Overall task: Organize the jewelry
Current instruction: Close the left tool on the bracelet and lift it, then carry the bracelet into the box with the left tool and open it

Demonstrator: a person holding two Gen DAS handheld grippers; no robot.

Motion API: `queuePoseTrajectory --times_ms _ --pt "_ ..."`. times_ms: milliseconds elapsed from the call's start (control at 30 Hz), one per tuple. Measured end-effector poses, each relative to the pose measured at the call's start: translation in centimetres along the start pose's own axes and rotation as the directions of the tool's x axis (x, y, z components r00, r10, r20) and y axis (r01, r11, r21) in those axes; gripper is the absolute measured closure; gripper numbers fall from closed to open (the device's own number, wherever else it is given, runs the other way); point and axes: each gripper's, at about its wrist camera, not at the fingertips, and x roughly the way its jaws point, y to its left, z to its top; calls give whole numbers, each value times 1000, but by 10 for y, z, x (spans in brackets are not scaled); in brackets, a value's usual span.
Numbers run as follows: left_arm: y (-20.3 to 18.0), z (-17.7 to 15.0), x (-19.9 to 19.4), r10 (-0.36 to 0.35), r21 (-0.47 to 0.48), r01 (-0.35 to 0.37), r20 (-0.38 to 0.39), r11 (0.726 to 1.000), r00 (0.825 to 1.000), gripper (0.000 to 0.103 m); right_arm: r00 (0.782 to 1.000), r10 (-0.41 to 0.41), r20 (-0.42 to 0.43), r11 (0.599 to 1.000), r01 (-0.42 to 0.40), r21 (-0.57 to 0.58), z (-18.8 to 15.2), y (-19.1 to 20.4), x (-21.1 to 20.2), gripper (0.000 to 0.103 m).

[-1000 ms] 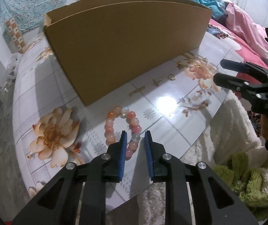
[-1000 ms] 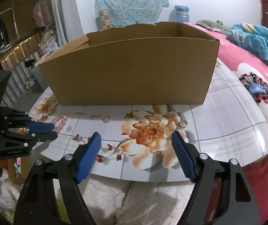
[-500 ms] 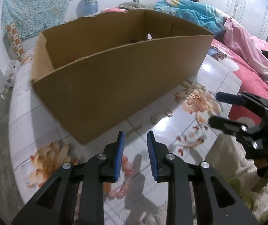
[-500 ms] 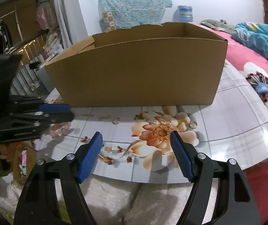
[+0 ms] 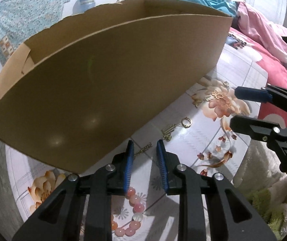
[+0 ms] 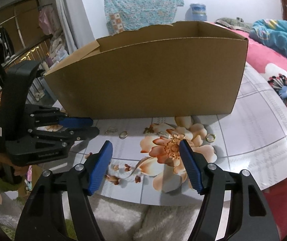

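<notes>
In the left wrist view, the pink bead bracelet (image 5: 132, 213) lies at bottom centre on the floral table (image 5: 199, 140), under the left gripper (image 5: 144, 148), whose narrow jaws are closing on nothing. Just beyond lie a gold chain (image 5: 143, 148) and ring (image 5: 186, 122). The right gripper (image 6: 145, 150), fairly wide and closing, empty, hovers before the flower print. Farthest, the cardboard box (image 6: 149, 78).

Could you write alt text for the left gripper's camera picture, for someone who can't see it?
The left gripper, jaws closing with nothing between them, hangs over a glossy floral table before a large open cardboard box. A pink bead bracelet lies beneath it, small gold pieces ahead, the right gripper at right.
</notes>
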Motion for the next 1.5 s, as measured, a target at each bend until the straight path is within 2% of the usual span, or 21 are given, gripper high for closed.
queuePoseTrajectory --times_ms 200,433,500,767,833,1000,1067,1400,1433,1500 --pt "-9 2 2 -3 37 3 6 999 1000 101 1000 -4 -3 1000 4 7 0 1 1 39" --pt "-3 -1 -4 -45 -8 45 25 999 999 102 1000 -9 5 1000 9 0 1 1 -2 41" --pt "1 -3 -11 -66 -36 68 48 997 997 102 1000 -12 10 1000 12 -3 0 3 -5 41" --pt "16 -7 -45 -78 -100 92 137 991 987 102 1000 12 27 999 -11 -44 3 15 -7 43" --pt "16 -8 -49 -74 -112 91 148 990 986 102 999 31 24 998 -30 -60 6 18 -4 47" --pt "21 -15 -53 -74 -136 96 159 986 985 102 998 68 -17 990 -70 -125 12 37 14 68" --pt "21 -16 -52 -78 -136 100 163 986 984 102 997 75 -33 985 -80 -156 15 44 23 72" --pt "27 -19 -50 -108 -151 135 174 979 979 102 995 36 -94 943 -65 -325 28 68 55 76" --pt "27 -19 -49 -110 -154 138 175 978 978 102 994 27 -110 936 -64 -346 28 70 60 77" --pt "29 -20 -48 -114 -159 142 175 977 978 102 990 0 -143 925 -55 -375 28 74 69 87"
